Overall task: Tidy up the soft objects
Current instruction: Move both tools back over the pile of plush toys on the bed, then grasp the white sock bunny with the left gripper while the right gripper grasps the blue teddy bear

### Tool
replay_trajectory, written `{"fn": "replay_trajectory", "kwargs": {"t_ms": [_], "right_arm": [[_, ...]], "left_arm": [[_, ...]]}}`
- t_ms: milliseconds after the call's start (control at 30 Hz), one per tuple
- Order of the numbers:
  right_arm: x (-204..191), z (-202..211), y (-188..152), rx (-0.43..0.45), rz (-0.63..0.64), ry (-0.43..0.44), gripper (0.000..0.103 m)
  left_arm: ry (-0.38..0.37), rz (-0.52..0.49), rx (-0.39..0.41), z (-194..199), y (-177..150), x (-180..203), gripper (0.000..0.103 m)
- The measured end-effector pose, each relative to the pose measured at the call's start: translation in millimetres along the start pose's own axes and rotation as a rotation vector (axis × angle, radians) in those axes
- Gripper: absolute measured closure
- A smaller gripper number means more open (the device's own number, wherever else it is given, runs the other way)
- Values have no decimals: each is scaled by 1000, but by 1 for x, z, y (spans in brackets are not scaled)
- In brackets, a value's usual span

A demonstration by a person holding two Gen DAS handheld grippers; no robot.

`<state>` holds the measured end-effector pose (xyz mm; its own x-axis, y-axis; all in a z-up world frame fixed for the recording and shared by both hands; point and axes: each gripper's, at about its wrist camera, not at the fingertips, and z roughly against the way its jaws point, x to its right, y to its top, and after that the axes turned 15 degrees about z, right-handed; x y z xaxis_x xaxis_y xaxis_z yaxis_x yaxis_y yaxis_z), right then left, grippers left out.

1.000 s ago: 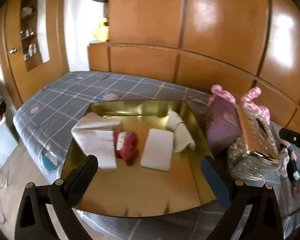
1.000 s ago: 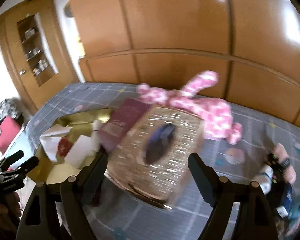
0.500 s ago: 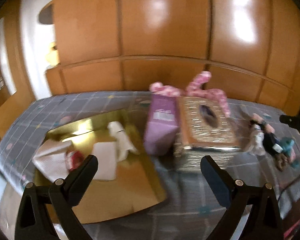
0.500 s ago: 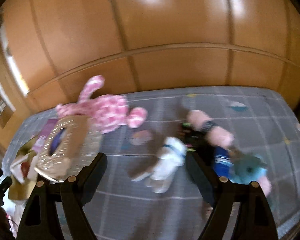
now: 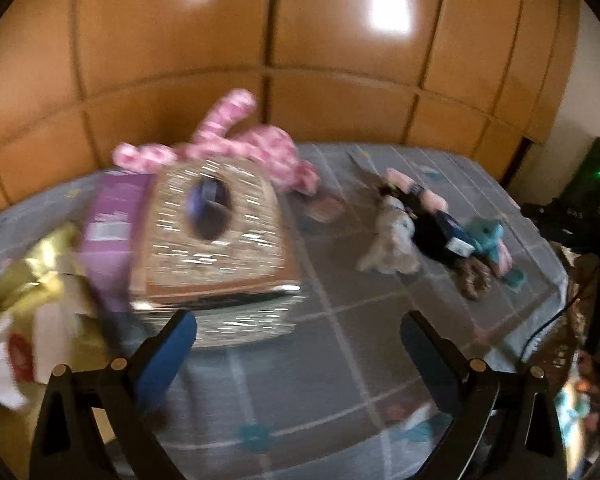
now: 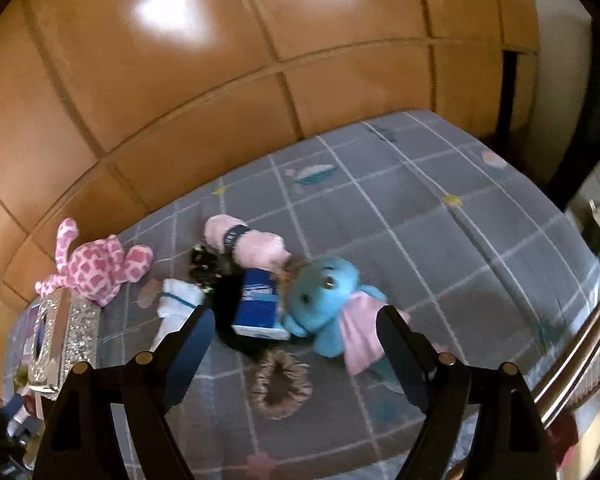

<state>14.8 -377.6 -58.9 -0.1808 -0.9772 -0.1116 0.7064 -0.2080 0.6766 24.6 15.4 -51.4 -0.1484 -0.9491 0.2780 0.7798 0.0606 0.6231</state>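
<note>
Both views have swung rightward: the right tool [image 6: 294,330], apart and empty, now faces the blue plush elephant [image 6: 326,294]; the left tool [image 5: 298,334], apart too, faces bare grey checked bed sheet [image 5: 340,360] near the bed's right edge.

On the grey bedsheet [image 6: 440,216] with its white grid lie a blue plush elephant [image 6: 324,292] in a pink skirt, a brown scrunchie [image 6: 280,384], and a pink-and-white spotted plush [image 6: 96,268].

My left gripper [image 5: 298,334] has black angular finger arms, each with two silver screw heads, and blue pads on the inner faces. My right gripper [image 6: 294,332] matches: black arms, silver screws, dark blue pads.
</note>
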Motion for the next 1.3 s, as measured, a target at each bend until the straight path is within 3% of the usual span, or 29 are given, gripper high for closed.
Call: {"fn": "replay_trajectory", "kwargs": {"t_ms": [100, 133, 167, 200, 267, 333, 400, 500, 600, 667, 767, 900, 1033, 1133, 1267, 1300], "right_arm": [[7, -4, -4, -4, -17, 9, 19], [9, -6, -5, -6, -21, 13, 19], [11, -8, -7, -9, -25, 20, 19], [12, -10, -8, -11, -26, 26, 19], [13, -15, -10, -17, -34, 42, 19], [17, -17, -10, -10, -50, 77, 19], [19, -18, -9, -5, -62, 90, 19], [26, -22, -10, -15, -109, 130, 19], [27, -21, -11, -4, -116, 150, 19], [28, -21, -13, 3, -124, 171, 19], [33, -22, -14, 4, -150, 198, 19], [39, -23, -16, 7, -185, 209, 19], [45, -19, -19, 33, -222, 195, 19], [53, -17, -23, 58, -275, 190, 19], [59, -18, -23, 53, -295, 188, 25], [59, -20, -21, 45, -293, 196, 31]], "left_arm": [[-37, -15, -66, -22, 3, 18, 7], [-42, -26, -85, -29, 3, 25, 0], [-48, -33, -104, -37, 5, 32, 1], [-43, -40, -93, -40, 5, 41, 1], [-62, -95, -79, -44, 7, 57, 12], [-51, -120, -97, -50, 12, 79, 12], [-96, -145, -74, -50, 17, 98, 11], [-105, -192, -80, -69, 25, 121, 12], [-106, -157, -140, -102, 32, 126, 18], [-118, -119, -186, -126, 37, 128, 30], [-123, -111, -241, -155, 39, 134, 32], [-115, -131, -240, -180, 44, 145, 38], [-88, -152, -227, -205, 51, 154, 51], [-54, -130, -287, -232, 51, 151, 56], [-70, -123, -276, -237, 45, 144, 61], [-82, -118, -274, -235, 44, 142, 61]]}}
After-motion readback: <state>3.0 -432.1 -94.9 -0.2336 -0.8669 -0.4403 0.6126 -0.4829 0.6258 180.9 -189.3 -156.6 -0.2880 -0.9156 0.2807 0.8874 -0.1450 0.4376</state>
